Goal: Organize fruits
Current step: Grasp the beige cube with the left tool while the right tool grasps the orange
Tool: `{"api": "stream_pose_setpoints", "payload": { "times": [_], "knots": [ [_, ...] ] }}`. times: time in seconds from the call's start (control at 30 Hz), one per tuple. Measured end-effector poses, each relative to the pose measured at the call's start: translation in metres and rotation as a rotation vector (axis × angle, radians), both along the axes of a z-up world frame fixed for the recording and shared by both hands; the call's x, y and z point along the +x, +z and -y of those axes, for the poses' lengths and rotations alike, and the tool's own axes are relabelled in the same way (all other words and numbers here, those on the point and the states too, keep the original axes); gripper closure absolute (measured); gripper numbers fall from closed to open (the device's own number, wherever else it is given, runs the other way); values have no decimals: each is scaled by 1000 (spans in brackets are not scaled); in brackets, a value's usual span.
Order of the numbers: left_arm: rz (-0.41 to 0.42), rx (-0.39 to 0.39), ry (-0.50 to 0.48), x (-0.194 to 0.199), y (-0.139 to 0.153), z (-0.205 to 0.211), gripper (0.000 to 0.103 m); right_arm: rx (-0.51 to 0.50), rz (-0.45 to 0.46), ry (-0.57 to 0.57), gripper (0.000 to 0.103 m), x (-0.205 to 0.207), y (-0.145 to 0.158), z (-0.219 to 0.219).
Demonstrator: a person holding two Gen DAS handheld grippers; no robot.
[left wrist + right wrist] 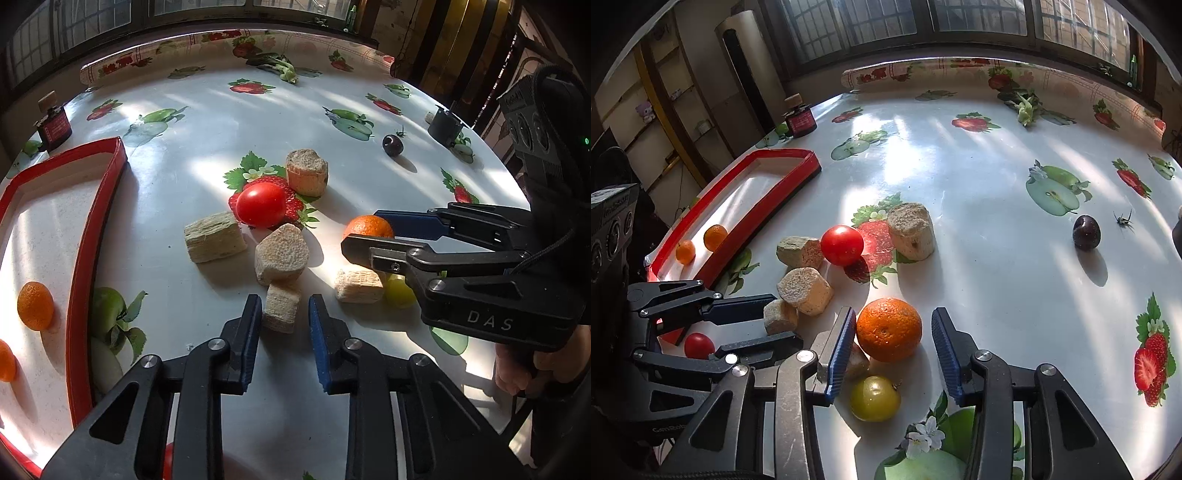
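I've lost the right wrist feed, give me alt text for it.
The open right tool straddles an orange on the fruit-print table, not yet gripping it. A yellow-green fruit lies just below, a red tomato and beige blocks beyond. At left, the red tray holds two small oranges.

Both grippers gape, left gripper (pixel 282 314) beside right gripper (pixel 894 332) (low)

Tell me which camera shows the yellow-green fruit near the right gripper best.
The right wrist view: the yellow-green fruit lies whole and unobstructed on the table, just below the orange between the open right gripper. In the left wrist view only a sliver shows, mostly hidden behind that gripper and a beige block.
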State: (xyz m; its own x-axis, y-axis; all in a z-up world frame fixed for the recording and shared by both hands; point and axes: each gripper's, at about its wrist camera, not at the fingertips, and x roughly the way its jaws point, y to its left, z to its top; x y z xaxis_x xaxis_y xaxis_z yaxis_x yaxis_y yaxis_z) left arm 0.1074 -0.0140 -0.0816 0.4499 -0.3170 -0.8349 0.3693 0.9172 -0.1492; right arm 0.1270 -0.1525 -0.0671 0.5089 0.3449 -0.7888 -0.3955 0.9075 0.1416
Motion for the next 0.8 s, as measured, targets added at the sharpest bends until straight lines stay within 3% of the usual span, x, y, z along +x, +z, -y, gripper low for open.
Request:
{"api": "stream_pose_setpoints", "payload": {
  "times": [0.07,0.33,0.8],
  "knots": [
    [4,-4,-5,-1,0,0,86,8,1,9,65,0,-1,-2],
    [33,-13,7,-6,9,-6,86,11,19,-11,66,-10,6,4],
    [115,46,109,-24,35,-39,86,37,68,-15,66,-27,32,7]
  ]
}}
